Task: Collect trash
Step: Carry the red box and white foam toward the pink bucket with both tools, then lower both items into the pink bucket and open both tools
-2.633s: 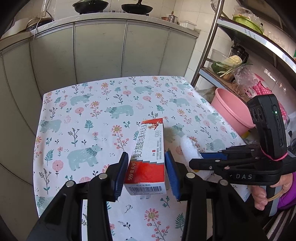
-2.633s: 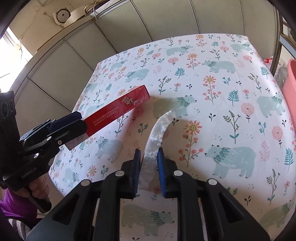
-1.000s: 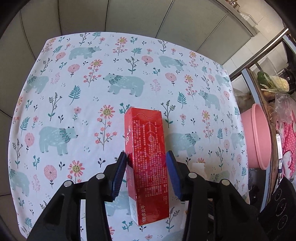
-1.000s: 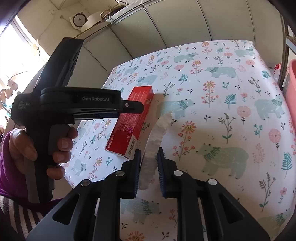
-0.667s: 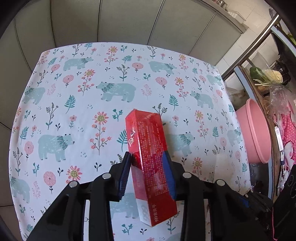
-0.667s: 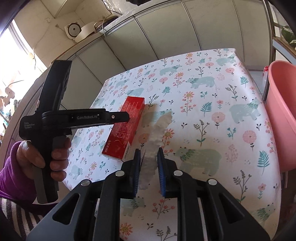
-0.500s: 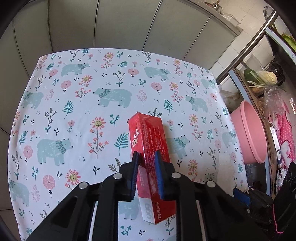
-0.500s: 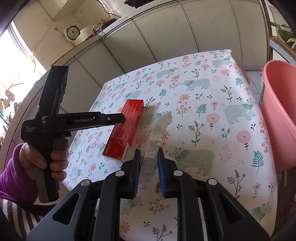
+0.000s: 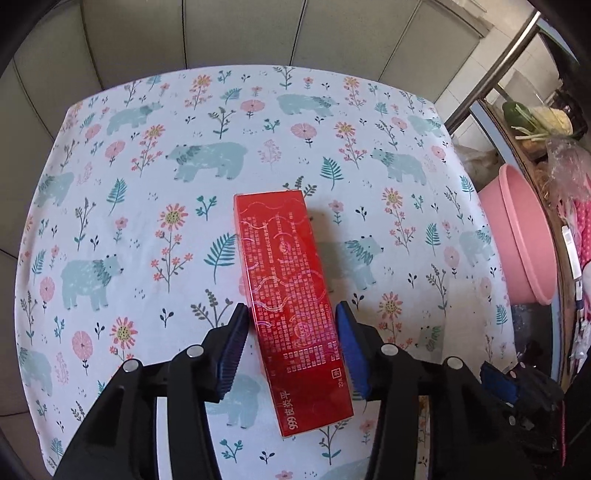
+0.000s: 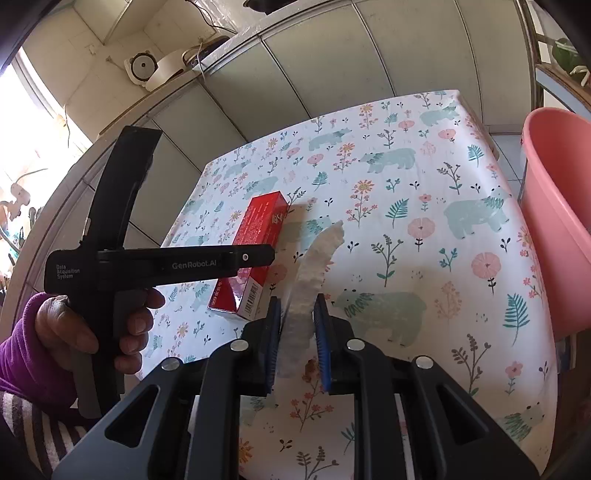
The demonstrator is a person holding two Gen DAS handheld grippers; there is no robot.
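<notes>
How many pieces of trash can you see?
2. The red box sits between the left gripper pads above the table, and the white foam strip is pinched in the right gripper. More could be hidden.

A desk (image 9: 92, 177) draped in a white cloth printed with pale blue bears, pink flowers and green leaves stands with its far edge against a curved run of grey-green cabinet panels (image 9: 240, 33). Past the desk's right edge, a round pink plastic basin (image 10: 554, 206) sits below a metal-framed shelf rack (image 9: 491, 74) that carries green and pale vegetables (image 9: 535, 118). Hard daylight pours from a bright window (image 10: 26, 122) on the left, where a white round appliance (image 10: 147, 70) rests on the countertop above the cabinets, against a cream tiled wall (image 10: 96, 77).
</notes>
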